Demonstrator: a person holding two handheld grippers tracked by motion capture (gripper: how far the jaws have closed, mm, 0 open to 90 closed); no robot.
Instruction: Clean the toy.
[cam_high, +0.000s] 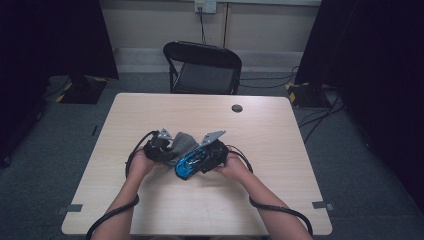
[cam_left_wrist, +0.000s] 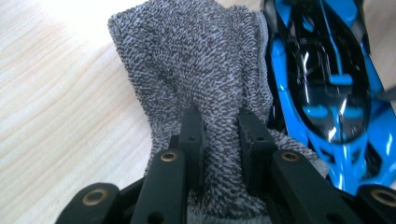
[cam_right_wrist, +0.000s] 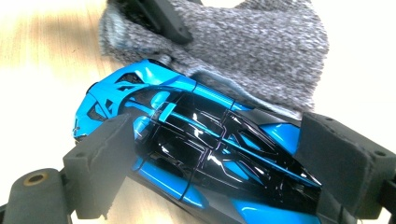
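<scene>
The jaws of the left gripper (cam_left_wrist: 219, 135) are pinched on a bunched fold of a grey knitted cloth (cam_left_wrist: 196, 70), which fans out wider beyond the tips and lies against the pale wood table (cam_left_wrist: 60, 93). The jaws of the right gripper (cam_right_wrist: 210, 154) press their dark foam pads against the two sides of a blue and black toy car (cam_right_wrist: 201, 140), holding it across its body.

In the left gripper view the toy car (cam_left_wrist: 327, 84) sits just beside the cloth, its side touching the cloth's stitched edge. In the right gripper view the cloth (cam_right_wrist: 261, 51) lies behind the car and against its far side, and a black jaw of the left gripper reaches into it from the top of the frame.

From the high view, both hands meet near the middle of the table (cam_high: 150, 210). The left gripper (cam_high: 159, 146) and the right gripper (cam_high: 210, 152) are close together, with the cloth (cam_high: 181, 142) between them and the car (cam_high: 189, 164) in front of the right hand (cam_high: 234, 165). From this height it is hard to tell whether the car rests on the table or is lifted slightly off it. A black folding chair (cam_high: 202, 67) stands beyond the far edge.
</scene>
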